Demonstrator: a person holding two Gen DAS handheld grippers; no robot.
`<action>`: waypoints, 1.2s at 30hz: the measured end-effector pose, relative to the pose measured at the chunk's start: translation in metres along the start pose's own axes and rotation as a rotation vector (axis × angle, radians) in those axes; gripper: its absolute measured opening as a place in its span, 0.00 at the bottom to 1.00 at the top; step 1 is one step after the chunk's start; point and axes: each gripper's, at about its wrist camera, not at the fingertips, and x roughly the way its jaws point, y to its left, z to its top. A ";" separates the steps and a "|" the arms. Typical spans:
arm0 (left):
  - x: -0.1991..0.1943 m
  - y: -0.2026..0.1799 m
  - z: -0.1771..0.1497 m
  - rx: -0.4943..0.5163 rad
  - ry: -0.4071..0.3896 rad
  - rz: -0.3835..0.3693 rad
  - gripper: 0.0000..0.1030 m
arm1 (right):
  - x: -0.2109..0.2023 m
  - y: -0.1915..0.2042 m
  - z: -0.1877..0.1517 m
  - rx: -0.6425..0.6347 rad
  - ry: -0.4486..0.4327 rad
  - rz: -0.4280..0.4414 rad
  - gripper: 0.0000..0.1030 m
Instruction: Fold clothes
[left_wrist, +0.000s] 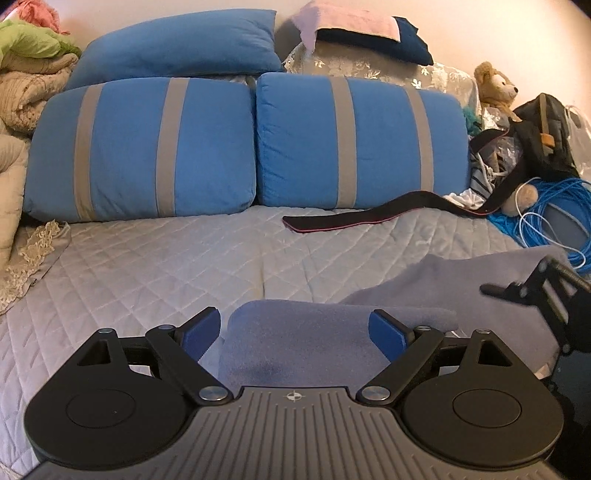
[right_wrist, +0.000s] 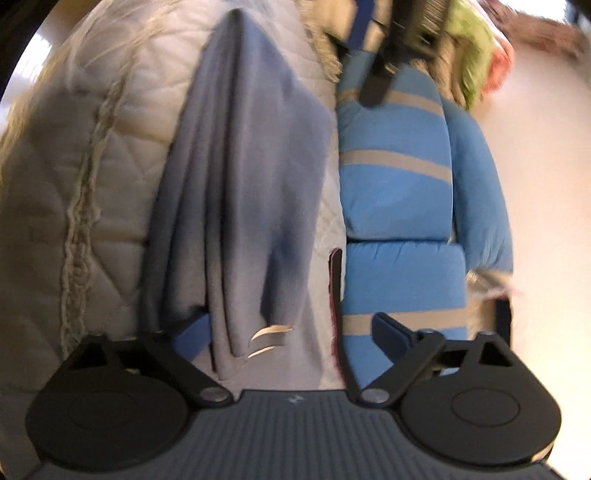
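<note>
A grey-lilac garment (left_wrist: 306, 347) lies on the quilted bed (left_wrist: 147, 266), running off to the right. My left gripper (left_wrist: 295, 328) is open, its blue pads on either side of the garment's near folded end, not closed on it. My right gripper (left_wrist: 524, 291) shows at the right edge over the garment. In the right wrist view, which is rolled sideways and blurred, the garment (right_wrist: 243, 184) stretches away between the wide-open fingers of the right gripper (right_wrist: 291, 332). Its label (right_wrist: 269, 332) shows near the left pad. The left gripper (right_wrist: 388, 55) shows blurred at the top.
Two blue pillows with grey stripes (left_wrist: 147, 147) and a plain blue one (left_wrist: 177, 48) lean at the back. A black strap (left_wrist: 369, 218) lies on the bed. A teddy bear (left_wrist: 495, 85), black bag (left_wrist: 543, 133) and blue cable coil (left_wrist: 554, 214) sit right. Blankets (left_wrist: 26, 92) pile left.
</note>
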 end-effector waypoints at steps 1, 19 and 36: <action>0.000 -0.001 0.000 0.006 0.002 -0.004 0.85 | 0.001 0.002 0.001 -0.016 -0.002 0.000 0.83; 0.094 -0.102 0.016 0.380 0.152 -0.160 0.84 | 0.002 -0.008 -0.008 0.081 0.024 0.084 0.05; 0.109 -0.121 0.015 0.538 0.219 -0.153 0.84 | 0.003 -0.013 -0.012 0.114 0.002 0.086 0.05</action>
